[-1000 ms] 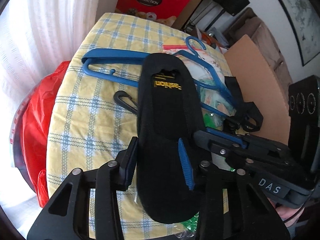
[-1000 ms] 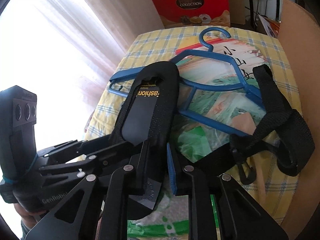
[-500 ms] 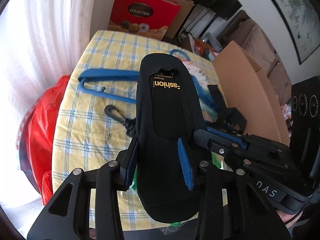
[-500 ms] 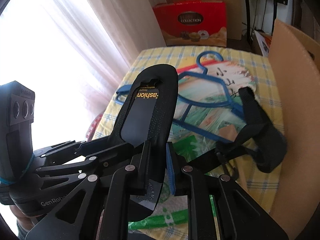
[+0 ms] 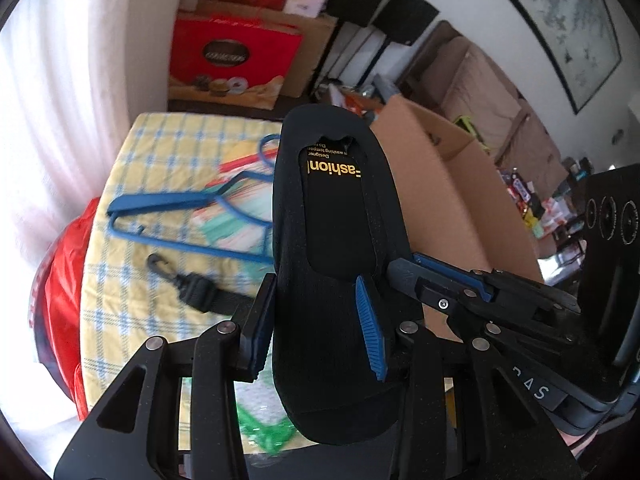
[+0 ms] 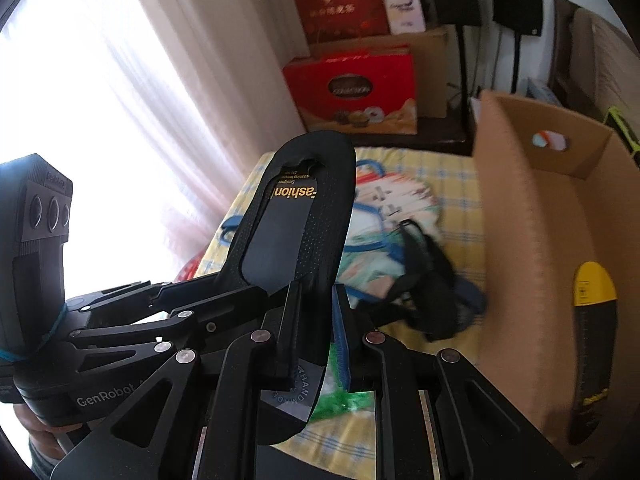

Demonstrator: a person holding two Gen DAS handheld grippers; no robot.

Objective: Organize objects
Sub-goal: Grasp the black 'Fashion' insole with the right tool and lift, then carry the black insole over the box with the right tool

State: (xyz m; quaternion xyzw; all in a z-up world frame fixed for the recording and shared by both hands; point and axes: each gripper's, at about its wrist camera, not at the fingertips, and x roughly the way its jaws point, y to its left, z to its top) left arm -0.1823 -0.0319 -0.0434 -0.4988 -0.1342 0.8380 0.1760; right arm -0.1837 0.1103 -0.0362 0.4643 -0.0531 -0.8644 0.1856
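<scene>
Above checkered table (image 5: pixel 120 184), black insole (image 5: pixel 340 248) lengthwise away, gripped by both jaws.

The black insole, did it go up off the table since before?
Yes. The black insole, clamped by both grippers, has risen: the yellow checked table looks farther below, and the cardboard box now shows beside it.

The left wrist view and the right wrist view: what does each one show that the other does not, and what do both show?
Only the left wrist view shows the red bag beside the table, the black clip of the strap on the checked cloth, and the framed picture on the wall.

Only the right wrist view shows the inside of the cardboard box, where a yellow and black insole lies.

Both show the black insole held by both grippers: left gripper, right gripper. Both also show the blue hanger and the red gift box.
</scene>
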